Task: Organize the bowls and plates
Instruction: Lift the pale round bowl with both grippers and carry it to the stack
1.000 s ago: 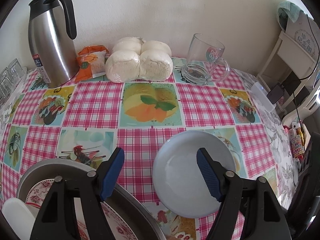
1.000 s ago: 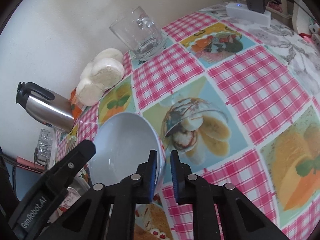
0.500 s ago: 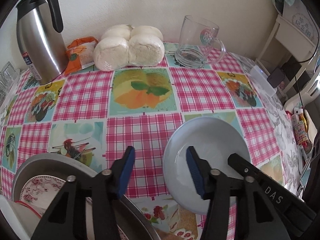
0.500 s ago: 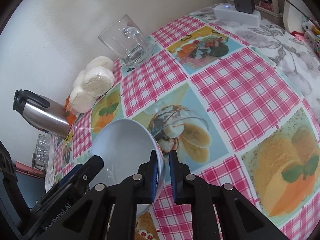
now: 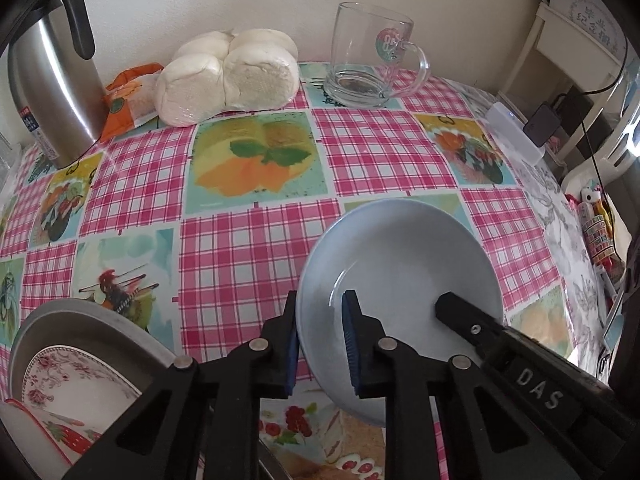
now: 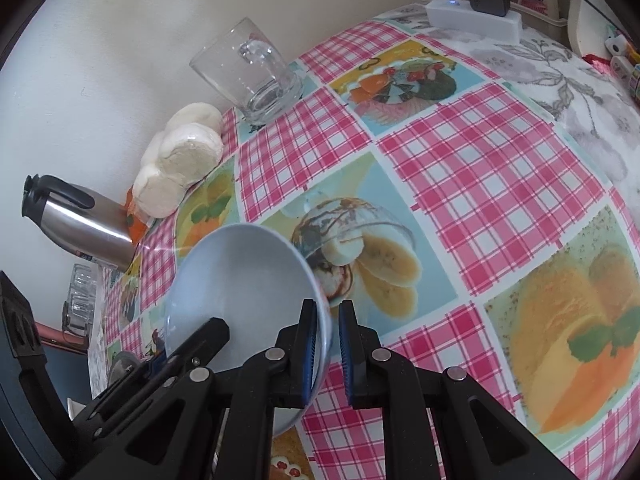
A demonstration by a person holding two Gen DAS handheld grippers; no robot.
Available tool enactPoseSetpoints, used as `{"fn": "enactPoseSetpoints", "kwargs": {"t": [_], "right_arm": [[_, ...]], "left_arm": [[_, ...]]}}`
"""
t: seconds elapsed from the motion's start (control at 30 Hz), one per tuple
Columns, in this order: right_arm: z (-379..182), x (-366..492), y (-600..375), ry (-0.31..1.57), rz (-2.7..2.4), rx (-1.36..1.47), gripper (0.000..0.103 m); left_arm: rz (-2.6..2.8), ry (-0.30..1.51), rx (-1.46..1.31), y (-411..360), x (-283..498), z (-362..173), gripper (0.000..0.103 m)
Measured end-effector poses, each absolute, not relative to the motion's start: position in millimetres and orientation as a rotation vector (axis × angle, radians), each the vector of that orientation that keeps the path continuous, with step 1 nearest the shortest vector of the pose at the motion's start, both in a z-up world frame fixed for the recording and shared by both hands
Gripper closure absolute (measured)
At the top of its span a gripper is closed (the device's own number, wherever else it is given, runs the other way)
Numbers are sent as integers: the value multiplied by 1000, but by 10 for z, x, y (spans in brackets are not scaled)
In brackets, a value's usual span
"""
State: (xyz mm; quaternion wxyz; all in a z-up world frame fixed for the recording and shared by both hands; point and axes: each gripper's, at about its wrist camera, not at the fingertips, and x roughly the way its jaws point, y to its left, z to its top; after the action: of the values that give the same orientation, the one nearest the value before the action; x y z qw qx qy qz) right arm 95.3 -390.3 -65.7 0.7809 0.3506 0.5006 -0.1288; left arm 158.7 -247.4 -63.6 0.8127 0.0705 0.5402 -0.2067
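Both grippers at one pale blue bowl (image 5: 400, 264), tilted above the tablecloth (image 5: 248, 256).

One bowl, one glass mug (image 5: 368, 64), one steel jug (image 5: 52, 80), one bag of buns (image 5: 228, 76) — and a metal basin (image 5: 84, 324) at lower left with a floral plate (image 5: 76, 376) inside. The left gripper (image 5: 320, 344) straddles the bowl's left rim, jaws narrow, outer pad touching. The right gripper (image 6: 324, 356) pinches the opposite rim — jaws nearly together. Open cloth lies ahead and right.

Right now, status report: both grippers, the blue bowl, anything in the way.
Left gripper straddling blue bowl near rim, narrow gap showing. Right gripper astride opposite rim. Bowl tilted off tablecloth. Metal basin with plates at left; path unobstructed.
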Motion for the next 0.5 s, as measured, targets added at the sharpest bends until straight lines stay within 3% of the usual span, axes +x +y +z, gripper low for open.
{"fn": "enactPoseSetpoints", "kwargs": {"t": [0.5], "right_arm": [[-684,974,-3867,1113,-281,756,90]], "left_arm": [[-432,1147,143,-2432,1612,-660,92]]}}
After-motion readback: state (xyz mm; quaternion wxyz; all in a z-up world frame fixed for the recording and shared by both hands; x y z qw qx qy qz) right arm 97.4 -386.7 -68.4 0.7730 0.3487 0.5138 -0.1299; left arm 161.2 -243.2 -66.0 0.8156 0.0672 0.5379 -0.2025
